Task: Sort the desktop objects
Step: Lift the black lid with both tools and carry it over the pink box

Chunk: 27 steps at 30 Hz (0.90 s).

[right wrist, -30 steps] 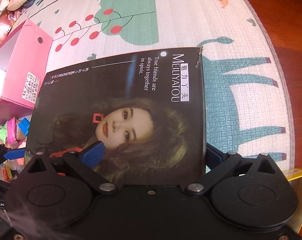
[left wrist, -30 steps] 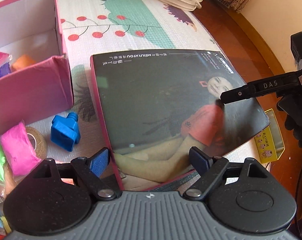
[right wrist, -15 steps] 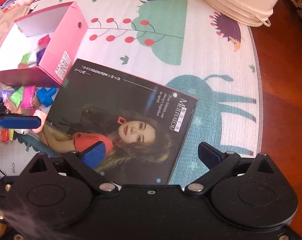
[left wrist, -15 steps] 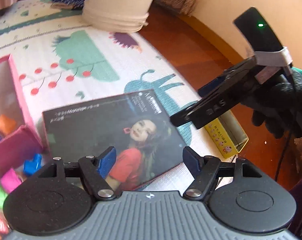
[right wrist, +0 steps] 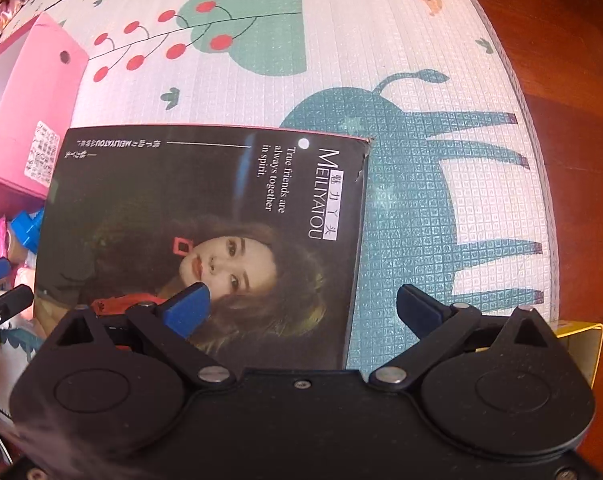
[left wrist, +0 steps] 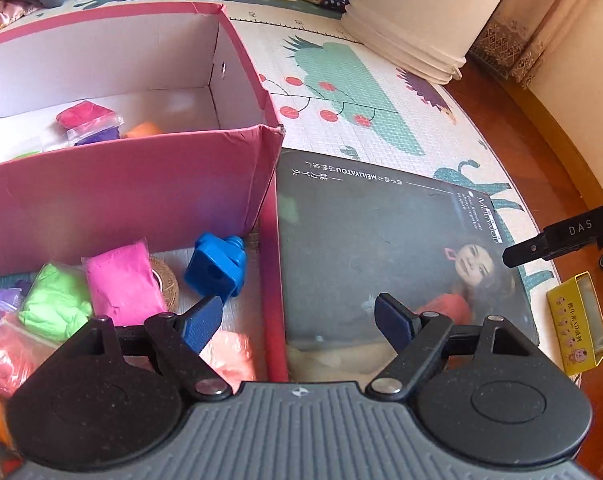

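Observation:
A dark box lid with a woman's portrait (left wrist: 385,236) lies flat on the play mat, its pink side against the open pink box (left wrist: 133,196); it also shows in the right wrist view (right wrist: 205,224). My left gripper (left wrist: 299,322) is open and empty over the lid's near left edge. My right gripper (right wrist: 301,312) is open and empty over the lid's near right corner. The pink box holds clay packets (left wrist: 89,118). A blue plastic block (left wrist: 217,266) and pink (left wrist: 121,280) and green (left wrist: 55,304) clay packets lie in front of it.
A yellow tin (left wrist: 579,322) sits at the mat's right edge by the wooden floor. A cream bucket (left wrist: 425,16) stands at the back. A roll of twine (left wrist: 167,280) lies beside the pink clay. The right gripper's finger (left wrist: 561,238) reaches in from the right.
Both grippers have dropped back down close over the lid after being raised half a second ago. The left view has swung left, toward the pink box. The lid lies against the box.

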Tool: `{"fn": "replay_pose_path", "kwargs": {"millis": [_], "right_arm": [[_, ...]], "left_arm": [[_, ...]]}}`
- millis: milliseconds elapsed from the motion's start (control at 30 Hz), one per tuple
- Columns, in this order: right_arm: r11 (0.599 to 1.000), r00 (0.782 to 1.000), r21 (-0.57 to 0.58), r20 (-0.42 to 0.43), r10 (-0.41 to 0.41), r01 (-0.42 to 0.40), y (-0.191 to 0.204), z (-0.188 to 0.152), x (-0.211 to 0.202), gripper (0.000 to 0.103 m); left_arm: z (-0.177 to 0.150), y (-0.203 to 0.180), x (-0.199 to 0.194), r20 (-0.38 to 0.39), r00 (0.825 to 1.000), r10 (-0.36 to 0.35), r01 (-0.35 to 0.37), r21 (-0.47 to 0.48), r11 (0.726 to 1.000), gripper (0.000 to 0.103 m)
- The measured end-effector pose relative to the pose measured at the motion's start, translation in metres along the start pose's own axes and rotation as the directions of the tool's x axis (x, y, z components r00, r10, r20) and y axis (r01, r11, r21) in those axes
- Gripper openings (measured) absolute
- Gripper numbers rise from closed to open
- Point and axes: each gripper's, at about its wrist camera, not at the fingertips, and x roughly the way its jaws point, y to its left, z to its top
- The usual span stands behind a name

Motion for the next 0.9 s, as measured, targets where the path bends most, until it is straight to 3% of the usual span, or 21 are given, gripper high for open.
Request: {"fn": "replay_pose_path", "kwargs": {"millis": [133,467,633,900], "right_arm": [[0.993,0.998,0.103,0.037,0.044,-0.048,-0.015,0.003,0.017,0.102],[0.98,0.991,0.144,0.047,0.129,-0.134,-0.023,0.001,0.042,0.102],[0.961,0.976,0.171,0.014,0.217,-0.216,-0.023,-0.002,0.05,0.102],[0.97,0.981,0.147,-0.003,0.194,-0.192,-0.029,-0.012,0.028,0.103]], "left_arm": [[0.0,0.003,0.015,-0.01,1.0,-0.024,0.024,0.007,1.0,0.083],[-0.001,0.006,0.036,-0.028,0.998,-0.058,0.058,-0.01,0.998,0.086],[0.002,-0.003,0.04,-0.075,0.987,-0.139,0.138,-0.018,0.99,0.086],[0.005,-0.03,0.03,-0.109,0.976,-0.189,0.195,0.042,0.98,0.086]]}}
